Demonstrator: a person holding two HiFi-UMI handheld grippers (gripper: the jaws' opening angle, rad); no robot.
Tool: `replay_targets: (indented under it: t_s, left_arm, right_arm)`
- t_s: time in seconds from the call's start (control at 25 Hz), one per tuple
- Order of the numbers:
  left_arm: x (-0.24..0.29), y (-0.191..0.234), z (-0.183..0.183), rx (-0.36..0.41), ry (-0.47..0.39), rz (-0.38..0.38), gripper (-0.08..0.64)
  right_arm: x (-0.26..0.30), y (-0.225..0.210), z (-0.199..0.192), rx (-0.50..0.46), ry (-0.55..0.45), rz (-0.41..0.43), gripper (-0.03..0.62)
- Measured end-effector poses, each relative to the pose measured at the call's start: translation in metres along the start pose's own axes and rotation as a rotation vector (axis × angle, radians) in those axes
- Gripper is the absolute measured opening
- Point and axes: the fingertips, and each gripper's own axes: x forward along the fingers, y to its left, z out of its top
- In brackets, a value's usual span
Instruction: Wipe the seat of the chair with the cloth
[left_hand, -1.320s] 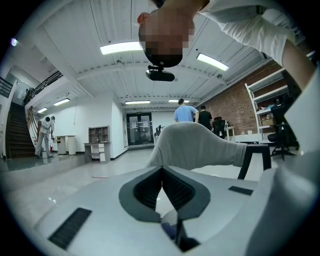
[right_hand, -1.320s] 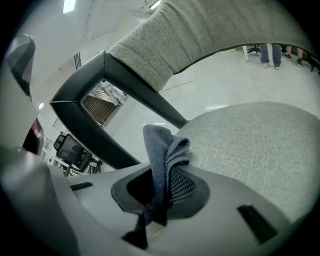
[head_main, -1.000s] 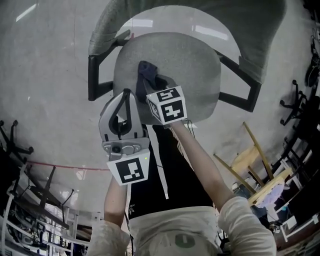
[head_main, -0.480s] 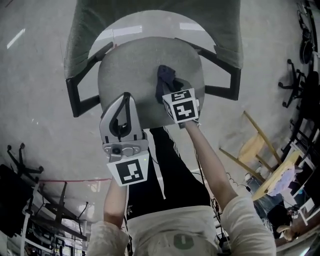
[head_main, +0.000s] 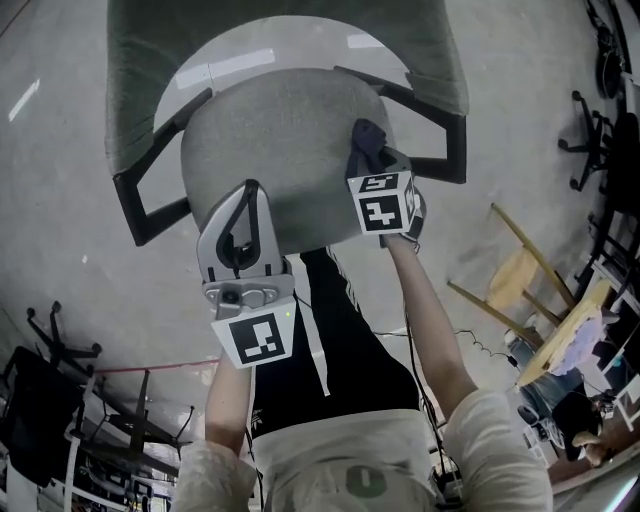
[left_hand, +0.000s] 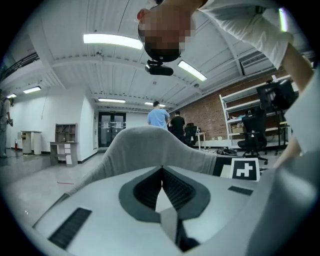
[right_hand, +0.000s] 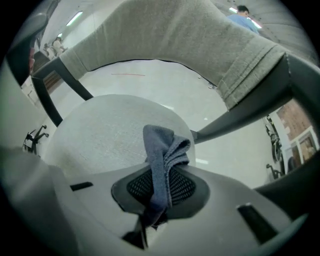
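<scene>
Evidently wiping is in hand: the right gripper (head_main: 374, 160) pinches the cloth (head_main: 366, 134) at the right edge of the seat (head_main: 270, 140); the left gripper (head_main: 251, 192), jaws together on nothing, hovers at the seat's front edge; probably next comes a pressed sweep leftward over the seat.

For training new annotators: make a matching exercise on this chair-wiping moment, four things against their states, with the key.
Things:
1. grey two-jaw left gripper
2. grey two-jaw right gripper
3. folded blue-grey cloth
4. round grey fabric chair seat

States:
A. pinched between jaws, folded end sticking out
B. jaws together, nothing between them
C. lies between two black armrests
D. jaws clamped on fabric

Pairs: 1-B, 2-D, 3-A, 4-C
</scene>
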Motion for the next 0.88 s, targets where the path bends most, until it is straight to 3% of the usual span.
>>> replay_targets:
  t_s: [0.2, 0.4, 0.88]
  left_arm:
    - [0.002, -0.003, -0.005, 0.006, 0.01, -0.013, 0.015]
    - [0.006, 0.0, -0.005, 0.005, 0.009, -0.014, 0.015]
    - [0.0, 0.007, -0.012, -0.005, 0.02, -0.004, 0.015]
  right_arm:
    - [0.0, -0.019, -0.009, -0.048, 0.02, -0.103, 0.058]
    - [-0.001, -0.038, -0.016, -0.007, 0.035, -0.182, 0.057]
    - [-0.001, -0.043, -0.018, 0.014, 0.04, -0.23, 0.057]
